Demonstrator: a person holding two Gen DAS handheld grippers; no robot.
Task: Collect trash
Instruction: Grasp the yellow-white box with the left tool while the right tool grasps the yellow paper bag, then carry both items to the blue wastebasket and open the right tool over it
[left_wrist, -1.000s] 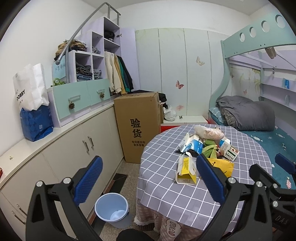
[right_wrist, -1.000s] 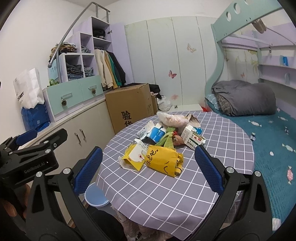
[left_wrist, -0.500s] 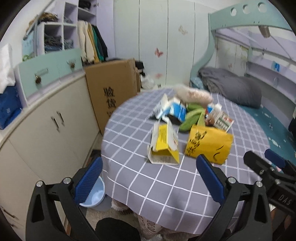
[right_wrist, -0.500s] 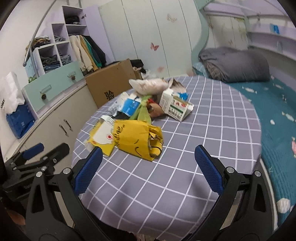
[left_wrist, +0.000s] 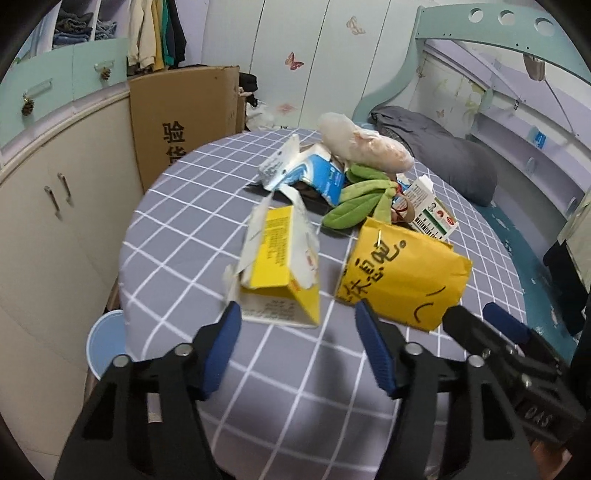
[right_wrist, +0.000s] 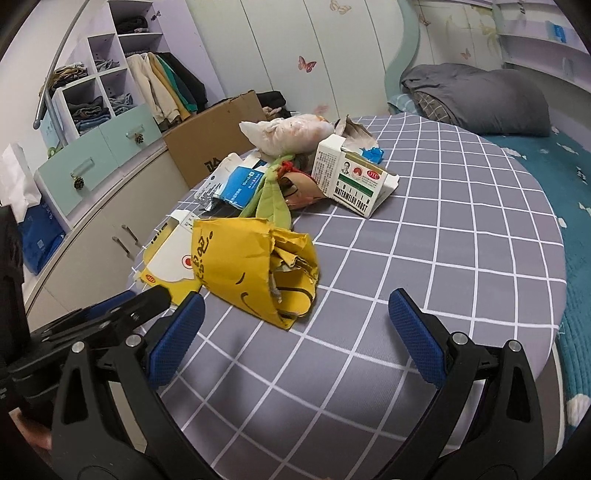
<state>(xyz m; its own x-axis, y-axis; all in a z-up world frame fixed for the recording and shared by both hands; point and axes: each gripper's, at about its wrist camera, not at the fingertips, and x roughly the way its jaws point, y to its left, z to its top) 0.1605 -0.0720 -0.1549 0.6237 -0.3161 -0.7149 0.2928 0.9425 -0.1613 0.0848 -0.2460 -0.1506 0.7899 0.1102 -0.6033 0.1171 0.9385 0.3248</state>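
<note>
Trash lies piled on a round table with a grey checked cloth (left_wrist: 192, 229) (right_wrist: 461, 229). A torn yellow-and-white carton (left_wrist: 277, 266) (right_wrist: 170, 258) lies nearest my left gripper (left_wrist: 299, 325), which is open and empty just in front of it. A crumpled yellow paper bag (left_wrist: 402, 273) (right_wrist: 255, 266) lies beside it, just ahead of my right gripper (right_wrist: 295, 314), open and empty. Behind are a blue-white carton (left_wrist: 314, 173) (right_wrist: 236, 184), green leaves (left_wrist: 358, 203) (right_wrist: 271, 199), a white medicine box (left_wrist: 432, 210) (right_wrist: 354, 181) and a white plastic bag (left_wrist: 362, 147) (right_wrist: 288, 133).
A light blue bin (left_wrist: 105, 339) stands on the floor left of the table, by beige cabinets (left_wrist: 48, 206). A large cardboard box (left_wrist: 184, 114) (right_wrist: 210, 144) stands behind the table. A bunk bed with a grey duvet (left_wrist: 443, 155) (right_wrist: 476, 96) is on the right.
Both grippers have moved forward and down toward the table, close to the yellow carton and yellow bag. The left gripper's fingers have narrowed somewhat. Nothing has been picked up.
</note>
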